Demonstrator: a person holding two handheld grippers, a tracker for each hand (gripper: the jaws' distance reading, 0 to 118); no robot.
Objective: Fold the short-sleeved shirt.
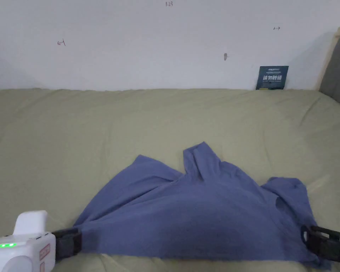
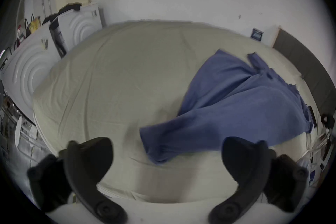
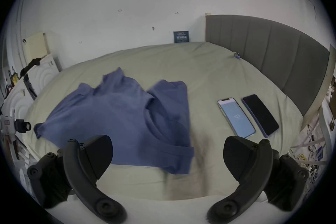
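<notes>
- On the green bed sheet (image 1: 130, 117), the blue short-sleeved shirt (image 1: 201, 216) is lying rumpled, near our edge.
- We are holding the left gripper (image 2: 166, 160) at the shirt's near-left corner, jaws spread wide, gripping nothing.
- We are holding the right gripper (image 3: 168, 158) at the near-right corner, jaws likewise spread.
- Two phones (image 3: 248, 117) are lying right of the shirt.
</notes>
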